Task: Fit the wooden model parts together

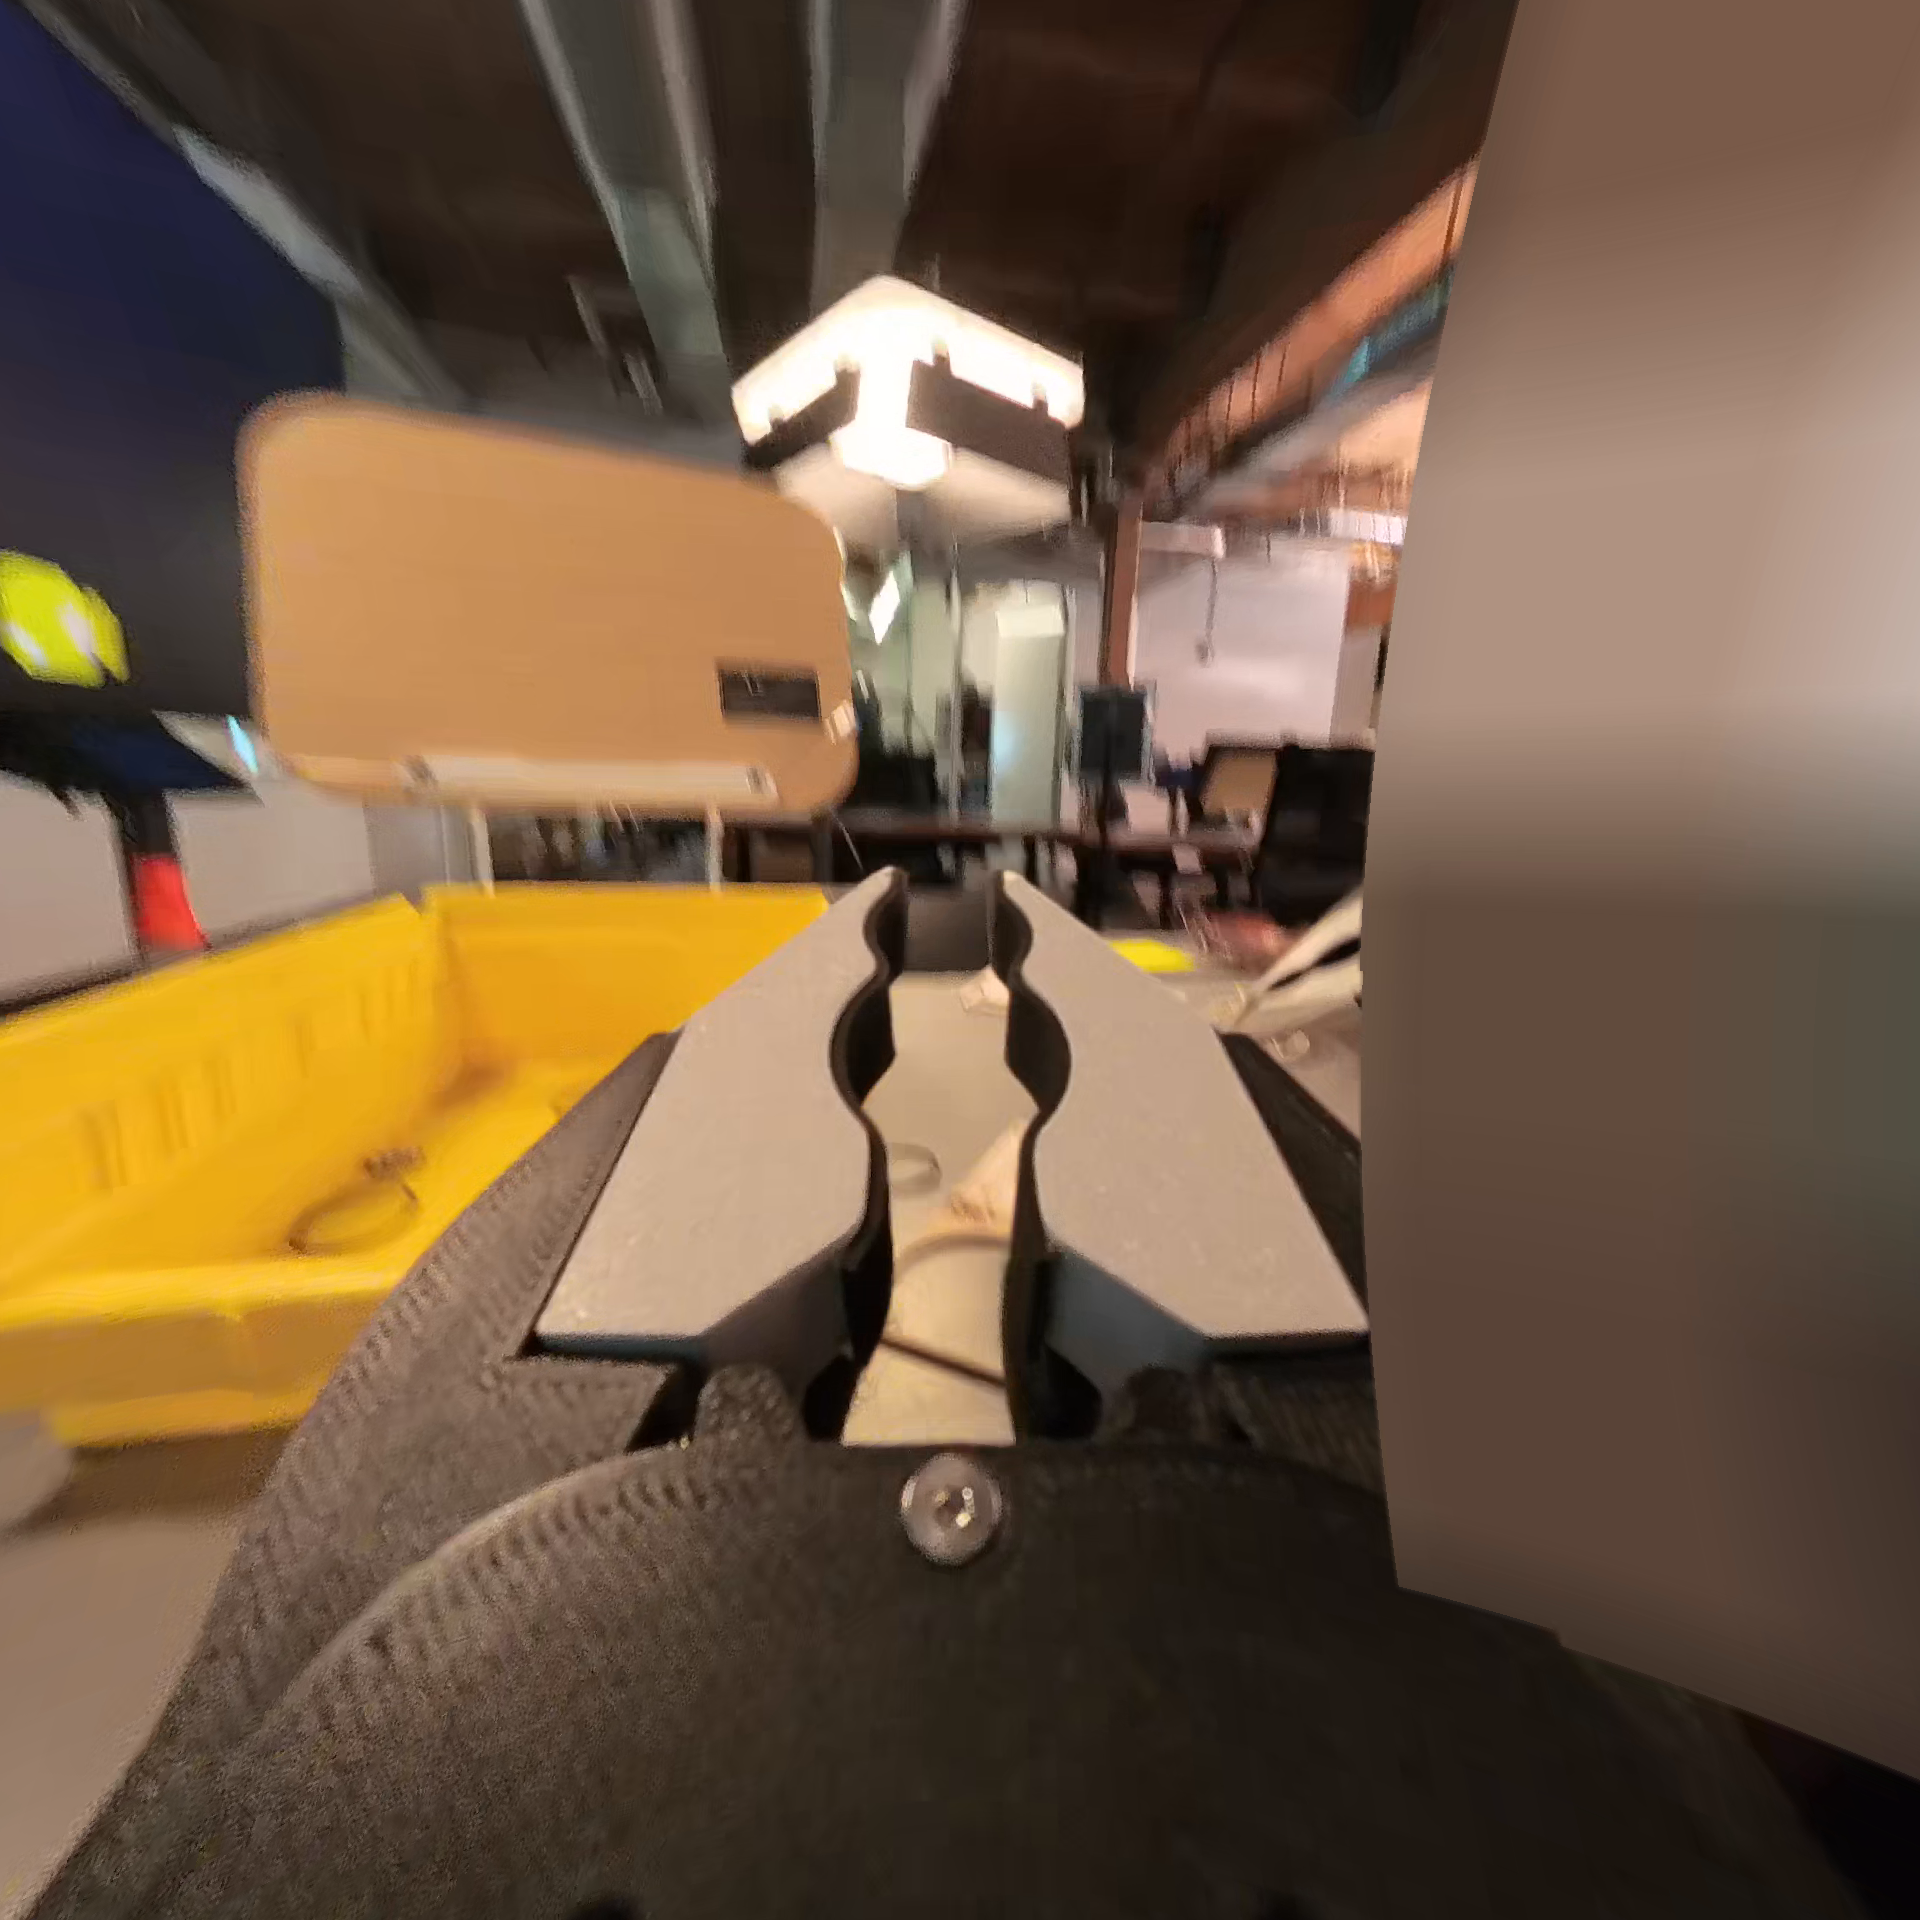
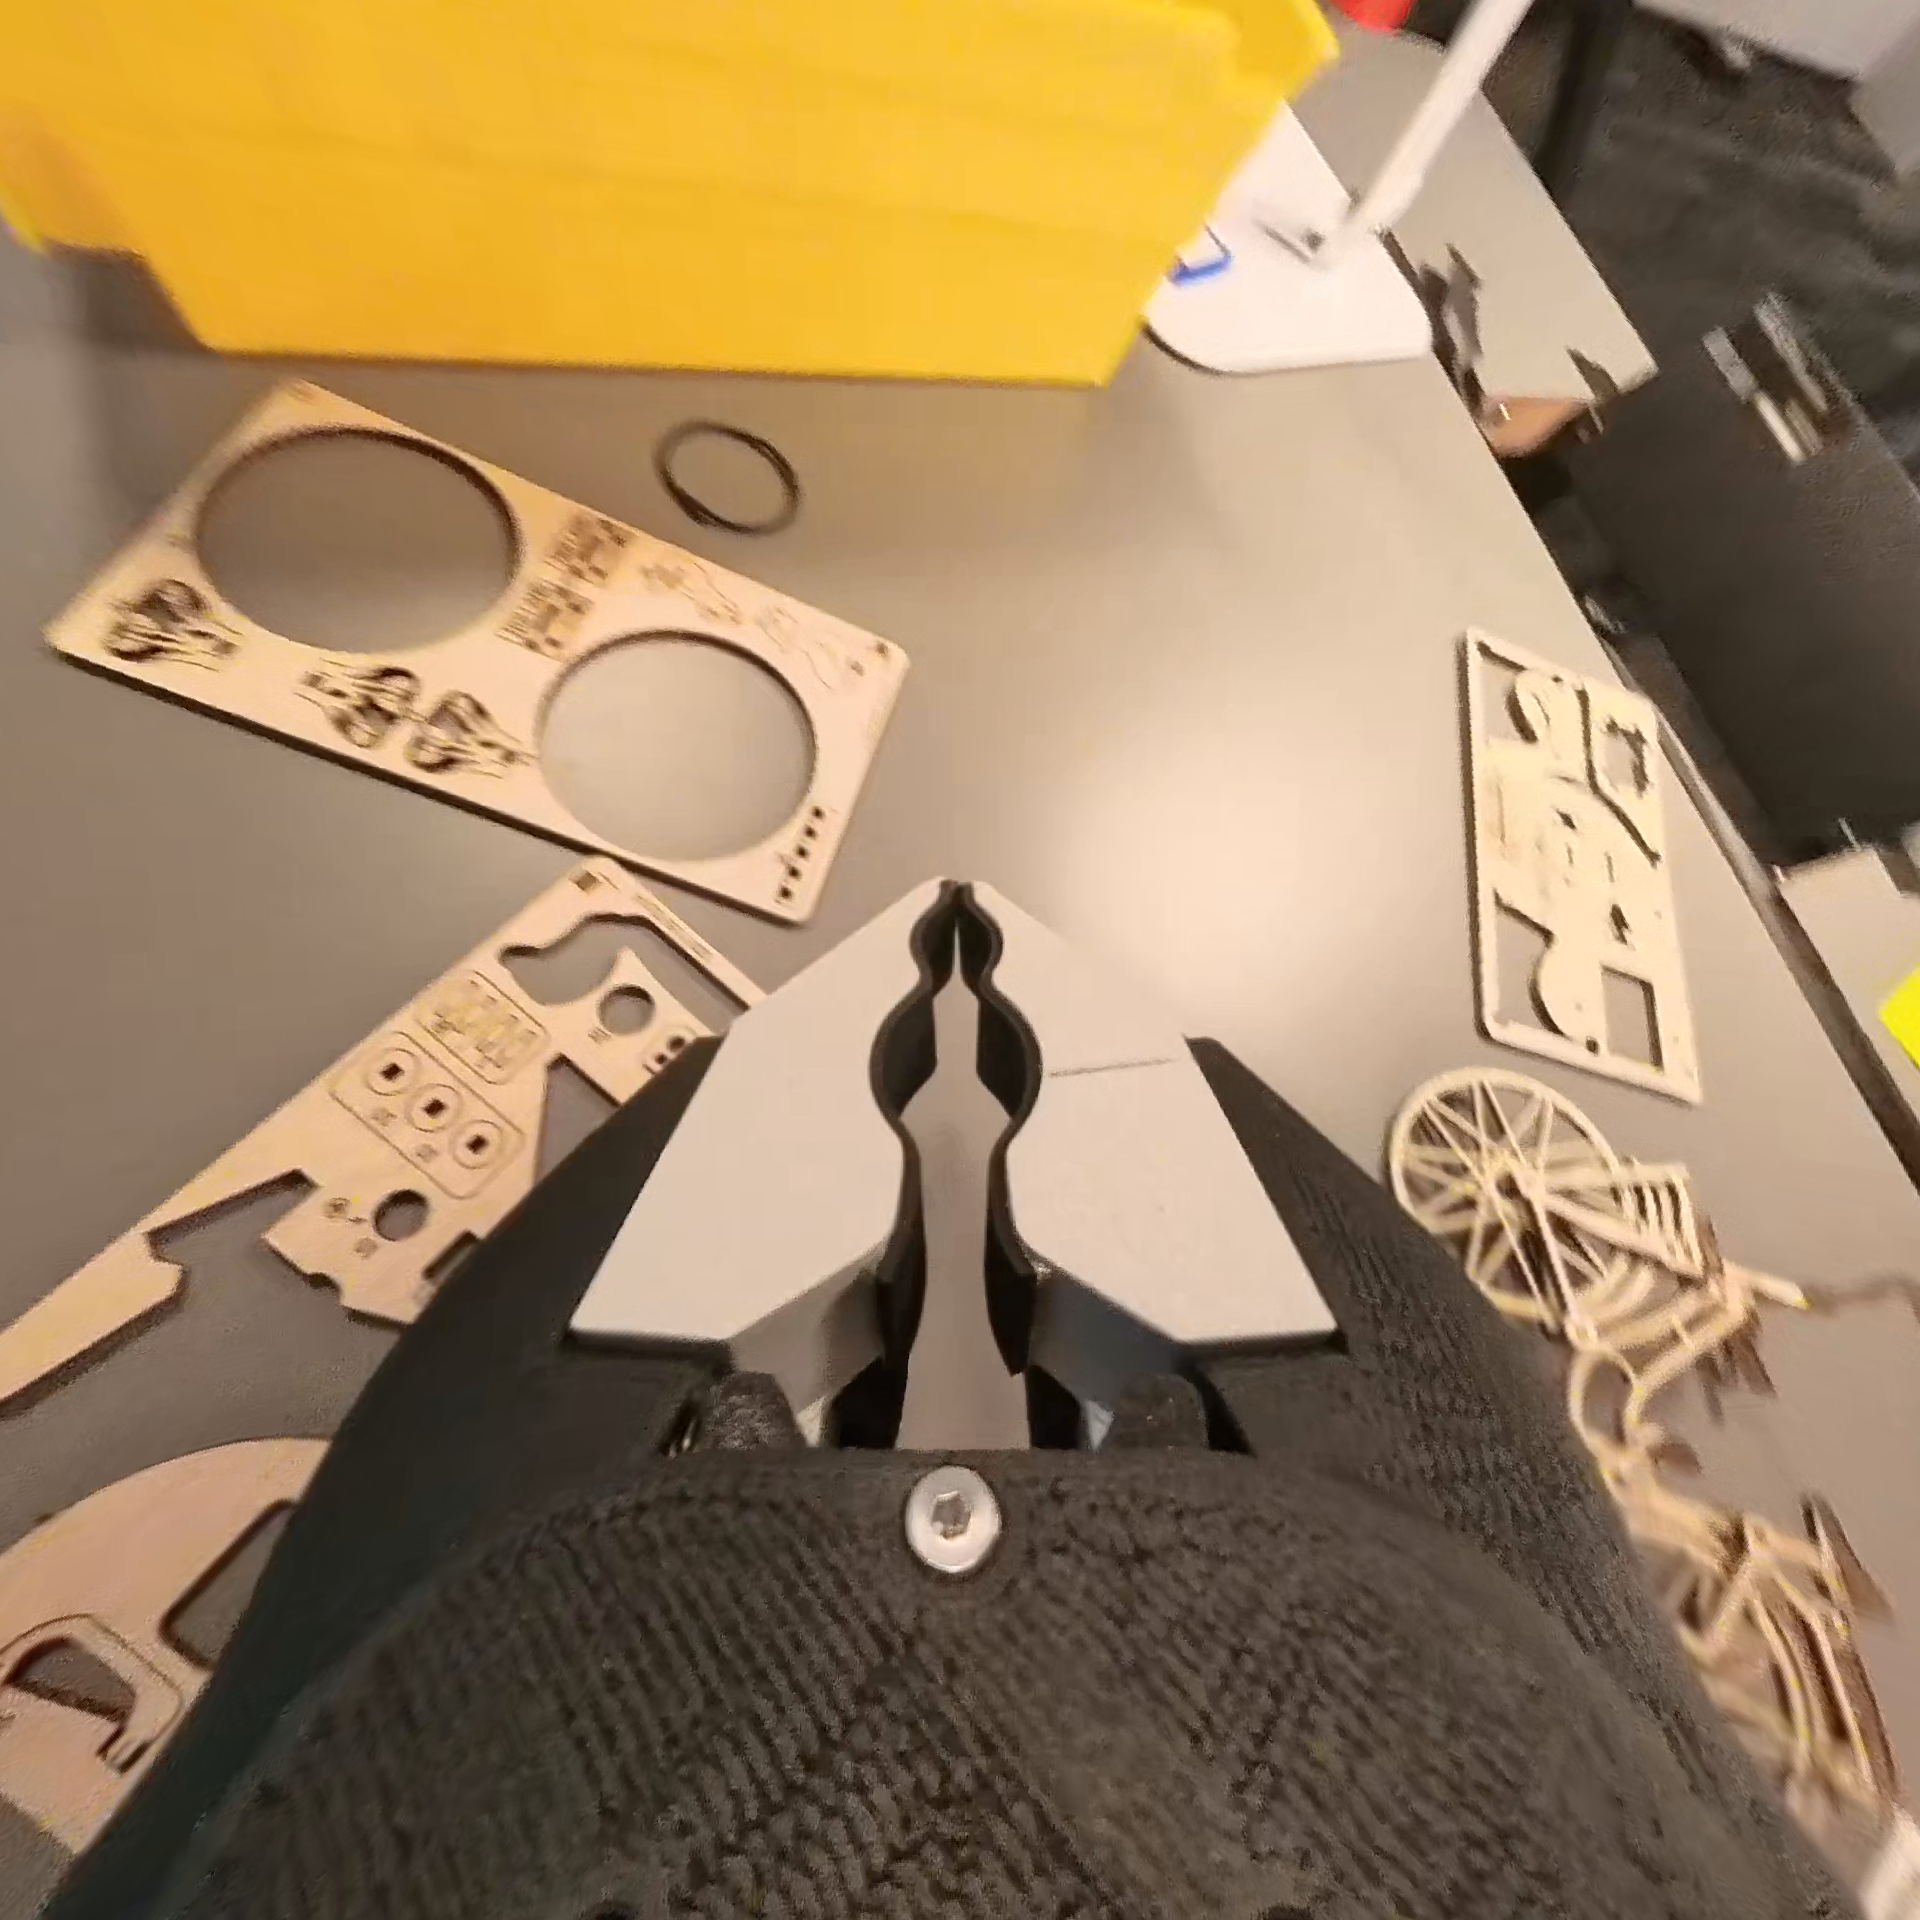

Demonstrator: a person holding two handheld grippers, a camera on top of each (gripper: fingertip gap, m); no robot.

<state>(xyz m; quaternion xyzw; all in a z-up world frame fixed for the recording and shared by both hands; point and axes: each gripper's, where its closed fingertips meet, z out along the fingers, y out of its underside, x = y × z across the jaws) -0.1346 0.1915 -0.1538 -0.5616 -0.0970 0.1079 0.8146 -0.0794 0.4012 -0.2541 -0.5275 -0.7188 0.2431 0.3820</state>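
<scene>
In the right wrist view, several laser-cut wooden sheets lie on the grey table [image 2: 1195, 675]. One has two large round holes [image 2: 582, 592], one sits left of the fingers [image 2: 436, 1101], and one lies near the right edge [image 2: 1527, 852]. A partly built wooden model with a spoked wheel [image 2: 1496, 1174] lies at the right, blurred lower down. My right gripper [image 2: 951, 891] is shut with its tips touching, holds nothing, and hovers above the table between the sheets. My left gripper [image 1: 948, 894] is narrowly open and empty, pointing level across the table.
A yellow bin [image 2: 623, 177] stands at the back of the table and also shows in the left wrist view [image 1: 312, 1091]. A black ring [image 2: 727, 480] lies in front of it. A white stand base [image 2: 1299, 301] sits at the back right. The table edge runs down the right side.
</scene>
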